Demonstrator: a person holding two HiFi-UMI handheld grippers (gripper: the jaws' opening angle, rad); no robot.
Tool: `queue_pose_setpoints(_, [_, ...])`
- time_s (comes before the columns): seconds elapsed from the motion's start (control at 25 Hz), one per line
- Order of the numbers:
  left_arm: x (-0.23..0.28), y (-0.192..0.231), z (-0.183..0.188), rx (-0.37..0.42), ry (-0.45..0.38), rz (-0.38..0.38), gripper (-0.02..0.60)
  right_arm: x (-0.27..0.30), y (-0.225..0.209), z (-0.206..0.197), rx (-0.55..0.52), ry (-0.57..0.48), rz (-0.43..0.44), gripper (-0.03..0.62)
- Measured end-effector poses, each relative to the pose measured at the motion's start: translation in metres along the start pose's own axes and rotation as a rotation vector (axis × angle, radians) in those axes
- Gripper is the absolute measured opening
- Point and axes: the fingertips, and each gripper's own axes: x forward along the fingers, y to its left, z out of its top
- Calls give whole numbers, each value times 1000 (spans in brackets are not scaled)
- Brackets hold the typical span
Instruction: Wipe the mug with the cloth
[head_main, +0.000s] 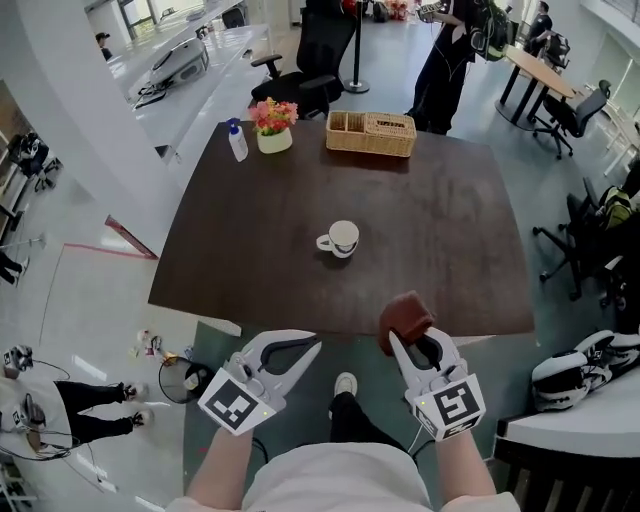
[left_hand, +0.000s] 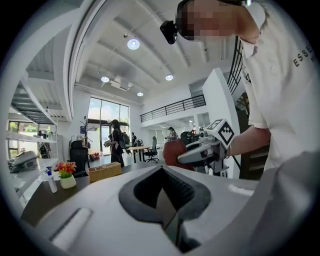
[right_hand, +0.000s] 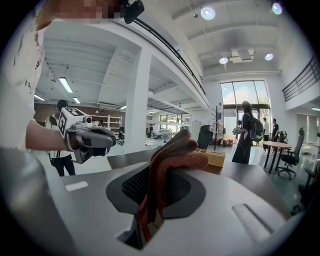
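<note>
Right gripper (head_main: 406, 342) is pinching the cloth (head_main: 405, 312), left gripper (head_main: 312, 345) is pressed together on nothing, and the mug (head_main: 341, 239) sits unheld in the middle of the table (head_main: 450, 260) (wiping it one-handed could probably just shove or tip it).

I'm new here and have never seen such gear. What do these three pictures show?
No robot here: a person holds a tool with tongs in each hand. One picture comes from a camera on the person's head, looking down; the other two from cameras riding on each tool. The left tongs are shut and empty. The right tongs grip a brown cloth. On the dark table stand a white mug, a wicker basket, a pot of flowers and a spray bottle.
</note>
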Motion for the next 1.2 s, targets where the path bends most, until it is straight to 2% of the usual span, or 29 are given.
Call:
queue_pose_setpoints(0.44, [-116,-94,2,-14,26,120,5,-105,129,-6,-20,-21,-36,80])
queue_pose_setpoints(0.72, [-156,-148,15,-7,11,92,6,-157,186,-6,4,-15,-55,80])
queue_pose_setpoints(0.92, [-177,-180,42,32,-45,122,6,-189,219,-2,25,-30,-50,80])
queue_pose_setpoints(1.2, [-182,-217,56,79,-50,94,6,-224,241,10,-1,-64,-21,78])
